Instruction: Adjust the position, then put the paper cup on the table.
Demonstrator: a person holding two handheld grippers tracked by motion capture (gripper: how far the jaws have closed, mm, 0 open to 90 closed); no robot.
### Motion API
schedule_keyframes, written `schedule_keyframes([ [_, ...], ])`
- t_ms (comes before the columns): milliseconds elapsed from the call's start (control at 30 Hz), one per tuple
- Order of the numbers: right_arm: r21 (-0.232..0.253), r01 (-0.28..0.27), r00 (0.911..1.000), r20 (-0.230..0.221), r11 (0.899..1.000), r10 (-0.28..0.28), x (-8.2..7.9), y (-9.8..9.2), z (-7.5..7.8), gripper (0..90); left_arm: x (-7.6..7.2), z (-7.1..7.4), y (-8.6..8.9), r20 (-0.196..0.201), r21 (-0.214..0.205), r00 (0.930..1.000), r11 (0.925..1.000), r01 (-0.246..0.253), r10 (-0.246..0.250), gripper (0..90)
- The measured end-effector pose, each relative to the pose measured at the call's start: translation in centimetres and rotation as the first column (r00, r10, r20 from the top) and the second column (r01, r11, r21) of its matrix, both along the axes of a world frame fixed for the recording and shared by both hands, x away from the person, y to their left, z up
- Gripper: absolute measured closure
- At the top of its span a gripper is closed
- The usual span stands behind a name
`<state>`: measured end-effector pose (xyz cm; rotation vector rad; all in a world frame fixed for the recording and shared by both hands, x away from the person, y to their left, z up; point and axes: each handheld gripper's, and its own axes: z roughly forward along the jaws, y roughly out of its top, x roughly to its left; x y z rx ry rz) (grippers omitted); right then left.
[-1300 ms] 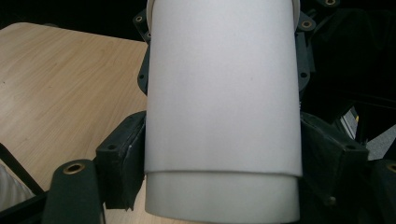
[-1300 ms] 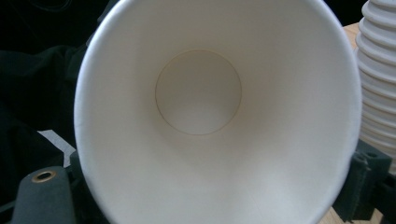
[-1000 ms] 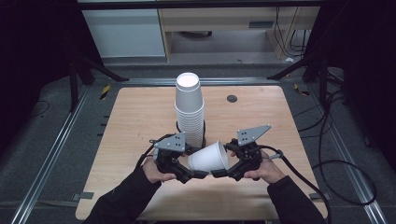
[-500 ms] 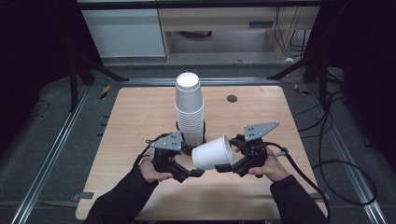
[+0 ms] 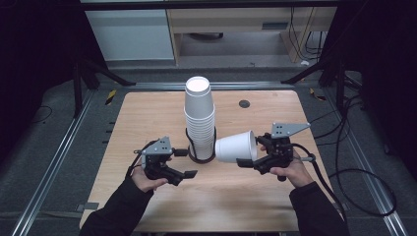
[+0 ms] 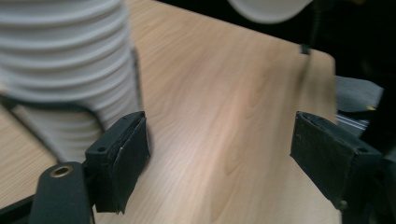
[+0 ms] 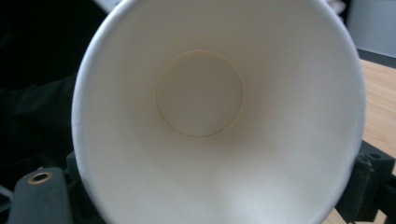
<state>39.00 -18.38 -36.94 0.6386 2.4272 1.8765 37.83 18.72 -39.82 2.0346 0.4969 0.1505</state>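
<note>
We see the table (image 5: pixel 147 113), light wood, bare for most of its top. Near its middle stands the stack (image 5: pixel 199 118) of white cups, upside down, upright, its base inside a dark ring (image 5: pixel 192 156).

The right gripper (image 5: pixel 246 162) holds the cup (image 5: pixel 236 146) on its side just right of the stack, apart from it, base toward the stack, clear of the tabletop. From the right gripper view we look straight into the cup's mouth (image 7: pixel 205 121), a jaw at each lower edge; jaws clamped on its rim, having just eased a little wider.

The left gripper (image 5: pixel 186 173) sits low, left of the stack. Its jaws stand apart, nothing between them, just having opened. In the left gripper view one pad (image 6: pixel 123 158) lies just beside the stack's ribbed rims (image 6: pixel 65 70); whether touching, we cannot tell.
</note>
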Motion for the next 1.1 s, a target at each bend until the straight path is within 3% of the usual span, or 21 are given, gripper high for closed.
schedule_keyframes([
  [200,-0.040,0.121,0.9926,-0.002,0.992,-0.121,0.6,-1.3,-0.1,13.1,0.6,-0.8,1.8,-0.004,0.023,0.9923,0.9920,-0.124,0.124,17.6],
  [333,-0.088,0.193,0.9809,-0.007,0.977,-0.194,0.9,-2.1,-0.1,13.0,1.1,-1.3,2.9,0.001,0.048,0.9762,0.9750,-0.217,0.217,16.5],
  [367,-0.103,0.219,0.9754,-0.006,0.970,-0.220,1.1,-2.5,0.1,13.0,1.3,-1.5,3.6,0.005,0.055,0.9653,0.9638,-0.261,0.261,16.6],
  [400,-0.103,0.219,0.9754,-0.006,0.970,-0.220,1.1,-2.5,0.1,13.0,1.3,-1.5,3.6,0.005,0.055,0.9653,0.9638,-0.261,0.261,16.7],
  [433,-0.118,0.247,0.9685,-0.001,0.962,-0.249,1.1,-2.9,0.3,12.9,1.7,-1.8,4.3,-0.004,0.061,0.9528,0.9511,-0.303,0.304,16.6],
  [467,-0.118,0.247,0.9685,-0.001,0.962,-0.249,1.1,-2.9,0.3,12.9,1.7,-1.8,4.3,-0.004,0.061,0.9528,0.9511,-0.303,0.304,16.6],
  [500,-0.135,0.279,0.9594,0.000,0.951,-0.282,1.2,-3.3,0.5,12.9,2.0,-2.1,5.1,-0.011,0.069,0.9411,0.9392,-0.336,0.338,16.8],
  [533,-0.135,0.279,0.9594,0.000,0.951,-0.282,1.2,-3.3,0.5,12.9,2.0,-2.1,5.1,-0.011,0.069,0.9411,0.9392,-0.336,0.338,16.8],
  [633,-0.191,0.349,0.9353,0.009,0.918,-0.354,1.5,-3.9,0.8,12.9,2.5,-2.7,6.1,-0.026,0.088,0.9211,0.9186,-0.385,0.389,17.1],
  [667,-0.191,0.349,0.9353,0.009,0.918,-0.354,1.5,-3.9,0.8,12.9,2.5,-2.7,6.1,-0.026,0.088,0.9211,0.9186,-0.385,0.389,17.1],
  [700,-0.214,0.382,0.9214,0.013,0.899,-0.388,1.8,-4.3,1.0,12.9,2.6,-2.9,6.4,-0.025,0.096,0.9140,0.9110,-0.401,0.405,17.1],
  [733,-0.214,0.382,0.9214,0.013,0.899,-0.388,1.8,-4.3,1.0,12.9,2.6,-2.9,6.4,-0.025,0.096,0.9140,0.9110,-0.401,0.405,17.0],
  [767,-0.237,0.417,0.9046,0.016,0.877,-0.426,2.0,-4.7,1.1,12.9,2.8,-3.1,6.6,-0.025,0.104,0.9077,0.9041,-0.414,0.419,17.0],
  [833,-0.259,0.446,0.8888,0.014,0.857,-0.458,2.3,-5.1,1.2,12.9,2.9,-3.2,6.7,-0.025,0.110,0.9049,0.9009,-0.420,0.425,16.9],
  [900,-0.282,0.466,0.8748,0.005,0.839,-0.484,2.6,-5.5,1.3,12.9,3.3,-3.6,7.0,-0.037,0.122,0.8922,0.8882,-0.443,0.450,16.8],
  [933,-0.282,0.466,0.8748,0.005,0.839,-0.484,2.6,-5.5,1.3,12.9,3.3,-3.6,7.0,-0.037,0.122,0.8922,0.8882,-0.443,0.450,16.5],
  [967,-0.305,0.488,0.8605,0.013,0.817,-0.509,2.9,-5.8,1.3,12.9,3.4,-3.8,7.3,-0.032,0.136,0.8833,0.8776,-0.460,0.468,16.5],
  [1000,-0.305,0.488,0.8605,0.013,0.817,-0.509,2.9,-5.8,1.3,12.9,3.4,-3.8,7.3,-0.032,0.136,0.8833,0.8776,-0.460,0.468,16.5],
  [1033,-0.330,0.509,0.8431,0.007,0.795,-0.538,3.3,-6.2,1.4,12.9,3.7,-4.0,7.7,-0.035,0.148,0.8752,0.8686,-0.473,0.482,16.5],
  [1067,-0.330,0.509,0.8431,0.007,0.795,-0.538,3.3,-6.2,1.4,12.9,3.7,-4.0,7.7,-0.035,0.148,0.8752,0.8686,-0.473,0.482,16.5],
  [1100,-0.354,0.528,0.8260,0.002,0.772,-0.564,3.6,-6.6,1.4,12.9,3.8,-4.2,8.1,-0.040,0.159,0.8659,0.8588,-0.487,0.499,16.4],
])
